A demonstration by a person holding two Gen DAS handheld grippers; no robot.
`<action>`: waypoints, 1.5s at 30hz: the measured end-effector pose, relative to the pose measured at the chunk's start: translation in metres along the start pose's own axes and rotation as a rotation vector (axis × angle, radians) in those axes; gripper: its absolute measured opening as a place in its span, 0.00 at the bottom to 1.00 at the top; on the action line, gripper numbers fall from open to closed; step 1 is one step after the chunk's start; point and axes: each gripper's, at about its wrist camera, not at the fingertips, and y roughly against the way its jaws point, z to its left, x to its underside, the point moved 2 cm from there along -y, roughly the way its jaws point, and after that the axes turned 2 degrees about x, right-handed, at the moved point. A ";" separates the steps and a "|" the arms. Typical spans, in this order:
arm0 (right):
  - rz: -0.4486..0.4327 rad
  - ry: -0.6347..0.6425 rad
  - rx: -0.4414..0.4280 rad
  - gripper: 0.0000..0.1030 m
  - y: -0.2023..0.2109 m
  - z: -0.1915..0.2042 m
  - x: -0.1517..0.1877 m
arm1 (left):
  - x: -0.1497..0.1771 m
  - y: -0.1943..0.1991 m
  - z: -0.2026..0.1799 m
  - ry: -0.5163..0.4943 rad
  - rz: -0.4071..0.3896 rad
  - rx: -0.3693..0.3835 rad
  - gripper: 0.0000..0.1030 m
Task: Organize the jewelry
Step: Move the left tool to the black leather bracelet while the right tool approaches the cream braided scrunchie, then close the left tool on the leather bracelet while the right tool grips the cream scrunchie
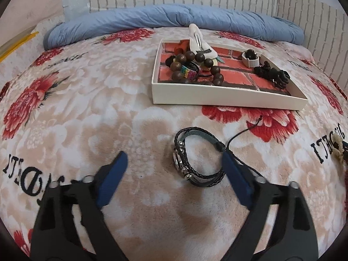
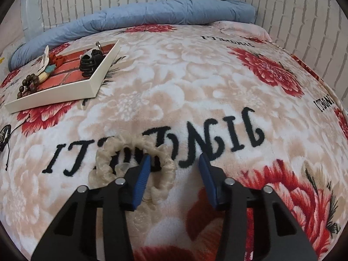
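Blanket [image 1: 87, 113]; bracelet [image 1: 196, 158] between left tongs [image 1: 174, 158]

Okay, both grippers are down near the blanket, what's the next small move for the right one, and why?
Probably finish closing the right gripper on the cream scrunchie. Its left finger sits inside the ring and the other outside, so one side of the band lies between them, but the pads do not look pressed on it yet. Then it could be lifted toward the tray.
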 end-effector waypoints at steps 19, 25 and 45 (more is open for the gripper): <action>0.005 0.023 -0.016 0.27 -0.003 0.007 -0.003 | -0.005 -0.026 -0.004 -0.023 0.080 -0.003 0.29; -0.001 0.057 -0.021 0.14 0.000 0.015 -0.002 | -0.003 -0.022 -0.012 -0.055 0.077 0.007 0.15; -0.185 0.012 -0.139 0.08 0.050 0.045 -0.054 | -0.056 0.052 -0.037 -0.098 -0.147 0.096 0.14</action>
